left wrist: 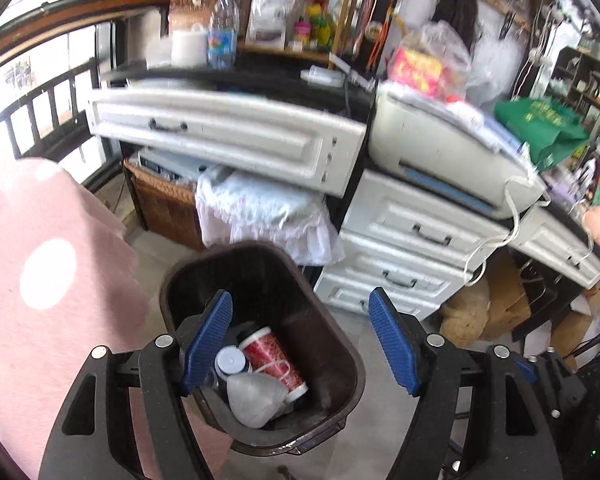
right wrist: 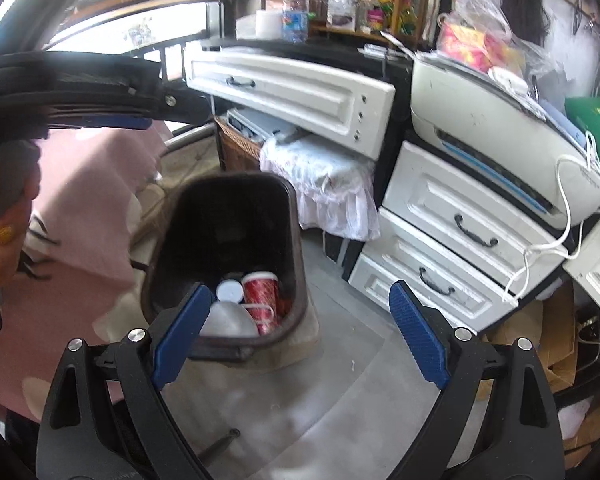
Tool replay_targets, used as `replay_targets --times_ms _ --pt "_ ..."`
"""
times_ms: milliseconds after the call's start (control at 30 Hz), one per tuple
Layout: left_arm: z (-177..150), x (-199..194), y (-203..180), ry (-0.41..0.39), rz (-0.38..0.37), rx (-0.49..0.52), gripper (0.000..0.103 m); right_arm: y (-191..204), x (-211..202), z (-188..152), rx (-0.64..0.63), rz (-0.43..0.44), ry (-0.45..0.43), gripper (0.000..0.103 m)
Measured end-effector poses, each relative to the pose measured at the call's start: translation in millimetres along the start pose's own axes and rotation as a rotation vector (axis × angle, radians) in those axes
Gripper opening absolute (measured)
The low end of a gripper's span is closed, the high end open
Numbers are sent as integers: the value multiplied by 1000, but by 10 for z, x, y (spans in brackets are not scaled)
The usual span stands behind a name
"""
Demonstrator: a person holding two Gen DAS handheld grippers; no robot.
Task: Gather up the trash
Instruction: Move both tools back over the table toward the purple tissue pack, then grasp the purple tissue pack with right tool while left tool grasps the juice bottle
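- While both grippers hang above the floor, the left gripper (left wrist: pixel 300 344) has its blue pads (left wrist: pixel 208 336) spread wide with nothing between them; its left pad sits over the mouth of the brown trash bin (left wrist: pixel 336 344).
- The right gripper (right wrist: pixel 300 336) is likewise spread apart and empty, its pads (right wrist: pixel 418 332) framing bare grey floor (right wrist: pixel 340 380) just beside the bin (right wrist: pixel 296 240).
- Inside the bin, at the near end of its bottom, lie a red patterned cup (left wrist: pixel 274 360), a crushed clear plastic bottle (left wrist: pixel 252 398) and a white round cap (left wrist: pixel 230 360); the cup touches the bottle, and the cap lies just beside both.
- From the right wrist view the same cup (right wrist: pixel 260 292), bottle (right wrist: pixel 226 320) and cap (right wrist: pixel 230 290) show at the bin's bottom.
- The left gripper appears in the right wrist view at upper left, held by a hand (right wrist: pixel 4 236) with gold glitter nails; from that angle its opening cannot be told.
- A pink cloth with white dots (left wrist: pixel 48 264) lies to the left of the bin.
- Behind the bin stand white drawers (left wrist: pixel 416 236) with dark handles, a white printer (left wrist: pixel 448 152) on top of them, and a pale fabric (left wrist: pixel 260 212) draped in the desk opening.
- A water bottle (left wrist: pixel 223 30) stands on the black desktop farther back.
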State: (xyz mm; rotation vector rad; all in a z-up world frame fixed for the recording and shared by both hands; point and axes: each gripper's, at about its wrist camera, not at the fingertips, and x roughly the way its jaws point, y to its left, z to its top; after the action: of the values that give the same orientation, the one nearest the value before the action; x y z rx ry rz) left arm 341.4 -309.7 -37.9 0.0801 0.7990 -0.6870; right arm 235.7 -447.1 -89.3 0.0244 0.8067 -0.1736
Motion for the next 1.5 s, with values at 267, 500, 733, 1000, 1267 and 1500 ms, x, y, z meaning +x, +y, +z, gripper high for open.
replay_targets --times_ms 267,500,733,1000,1267,1500 --pt "114 -900 721 -171 151 -20 90 575 -58 542 -78 159 -59 91" --pt "-130 -1478 1568 -203 349 -62 91 1449 -12 1008 -190 302 -89 91" --pt "-532 -1816 2472 -150 514 -143 91 2375 55 1390 -269 454 -80 91" --pt "-858 -2255 3151 -167 575 -277 91 3357 233 1806 -319 538 -50 91" --pt "-1064 -2398 3505 -168 571 -333 91 4181 643 2104 -329 566 19 86" --pt "-1109 -2405 3674 -165 553 -343 91 4454 1096 2192 -247 519 155 50"
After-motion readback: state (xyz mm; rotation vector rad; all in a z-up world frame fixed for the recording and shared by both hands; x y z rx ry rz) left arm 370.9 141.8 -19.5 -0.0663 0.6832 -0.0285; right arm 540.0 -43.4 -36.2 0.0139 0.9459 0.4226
